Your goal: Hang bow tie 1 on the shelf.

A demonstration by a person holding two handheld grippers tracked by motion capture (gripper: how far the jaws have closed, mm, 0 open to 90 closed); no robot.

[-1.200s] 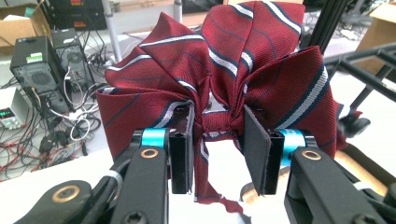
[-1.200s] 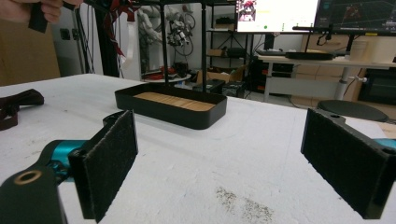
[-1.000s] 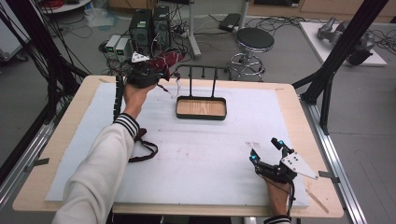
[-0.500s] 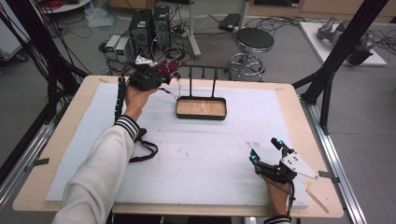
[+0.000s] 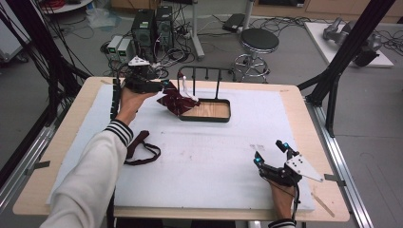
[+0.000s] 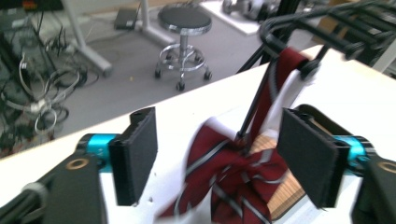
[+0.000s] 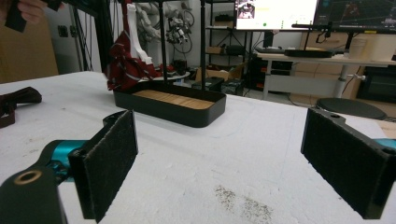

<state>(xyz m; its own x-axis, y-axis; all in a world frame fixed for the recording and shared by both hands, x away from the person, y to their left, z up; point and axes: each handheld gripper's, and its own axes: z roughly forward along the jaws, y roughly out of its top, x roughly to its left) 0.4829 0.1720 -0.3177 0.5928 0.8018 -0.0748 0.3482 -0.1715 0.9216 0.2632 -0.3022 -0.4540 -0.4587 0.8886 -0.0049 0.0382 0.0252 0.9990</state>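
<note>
Left tongs (image 5: 166, 86) at the far left of the worktop (image 5: 199, 156), jaws just opened wide, nothing pressed between the pads. Striped maroon bow tie (image 5: 175, 100) right ahead of them, hung by its white strap over the leftmost prong of the black rack (image 5: 209, 71), the bow sagging onto the left end of the wood-lined tray (image 5: 227, 110). In the left gripper view, bow tie (image 6: 233, 172) seen between and beyond the two pads, free of both; strap running up and away to the rack's top bar, so long axis roughly upright, tilting from the bow low and near up to the hook farther off. Slight blur on the fabric there: possibly swinging, hard to say.

Right tongs (image 5: 272, 153) low at the near right corner of the worktop, jaws spread wide, empty, resting well apart from the rack; bow tie (image 7: 128, 63) far off at upper left in the right gripper view.

Second dark tie (image 5: 140, 149) flat on the worktop just beside the left sleeve, near the left forearm and well away from the right hand. Likely next item, judging by the layout: left hand clearly nearer, a pull back and down toward the person needed to reach it.
</note>
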